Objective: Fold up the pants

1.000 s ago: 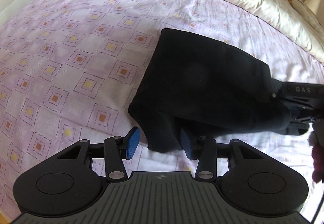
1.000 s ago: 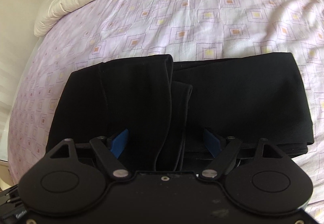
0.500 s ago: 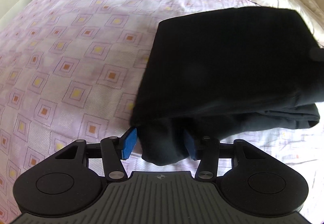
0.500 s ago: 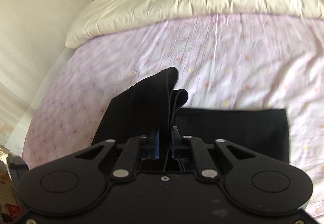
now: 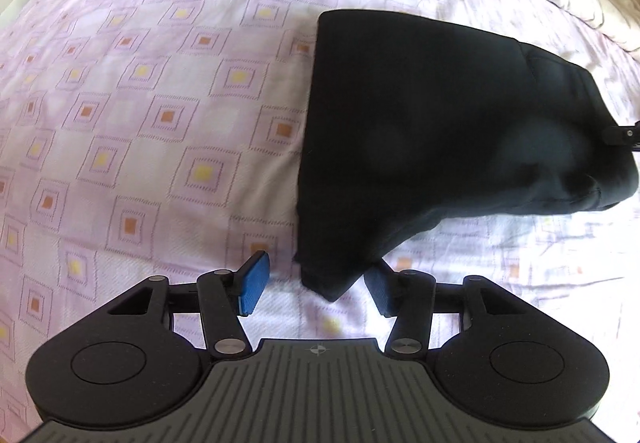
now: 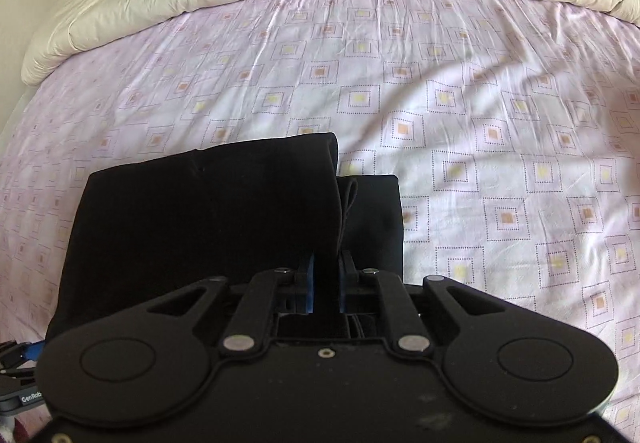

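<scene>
Black pants (image 5: 440, 131) lie part-folded on the lilac patterned bedsheet (image 5: 140, 103), and the right gripper (image 6: 326, 275) has its jaws clamped narrow on a bunched fold at the near edge, while the left gripper (image 5: 316, 285) stands half wide around the near corner of the cloth with its blue pads (image 5: 254, 283) not pressing it. With only one side pinched (the corner at the left gripper looks loose), carrying the fold across could drag the lower layers askew, or the thick fold could slip out
</scene>
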The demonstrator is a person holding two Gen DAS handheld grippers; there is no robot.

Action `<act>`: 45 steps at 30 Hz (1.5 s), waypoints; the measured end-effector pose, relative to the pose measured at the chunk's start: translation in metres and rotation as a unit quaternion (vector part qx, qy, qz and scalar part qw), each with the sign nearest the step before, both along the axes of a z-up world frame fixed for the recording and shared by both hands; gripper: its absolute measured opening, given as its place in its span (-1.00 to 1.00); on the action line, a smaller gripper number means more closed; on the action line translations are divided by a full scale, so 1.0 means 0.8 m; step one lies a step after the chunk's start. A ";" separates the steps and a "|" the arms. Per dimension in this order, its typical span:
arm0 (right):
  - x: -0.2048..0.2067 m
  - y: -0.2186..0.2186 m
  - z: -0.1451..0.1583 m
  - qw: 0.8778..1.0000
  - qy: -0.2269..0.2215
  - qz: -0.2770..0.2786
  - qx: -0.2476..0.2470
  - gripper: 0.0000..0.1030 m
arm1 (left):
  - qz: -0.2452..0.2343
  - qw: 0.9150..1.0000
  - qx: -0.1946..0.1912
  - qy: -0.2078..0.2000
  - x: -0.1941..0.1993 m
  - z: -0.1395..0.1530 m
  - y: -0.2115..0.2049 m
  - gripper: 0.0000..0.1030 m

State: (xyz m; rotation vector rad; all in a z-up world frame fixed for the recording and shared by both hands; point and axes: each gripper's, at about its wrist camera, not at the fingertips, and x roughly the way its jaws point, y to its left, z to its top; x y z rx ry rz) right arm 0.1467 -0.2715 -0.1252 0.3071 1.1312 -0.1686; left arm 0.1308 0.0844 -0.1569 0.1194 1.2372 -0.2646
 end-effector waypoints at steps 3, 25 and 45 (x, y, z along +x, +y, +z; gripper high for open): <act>0.001 0.001 -0.005 1.000 0.003 -0.003 -0.014 -0.78 | -0.015 1.000 0.002 0.000 -0.008 0.011 0.011 -0.03; -0.028 0.018 0.004 0.999 0.021 0.004 -0.043 -0.46 | -0.075 0.996 -0.038 -0.029 0.028 0.046 -0.059 -0.03; 0.031 0.025 0.015 0.998 -0.046 0.019 -0.033 -0.43 | -0.063 0.997 -0.035 -0.033 0.120 0.046 -0.106 -0.03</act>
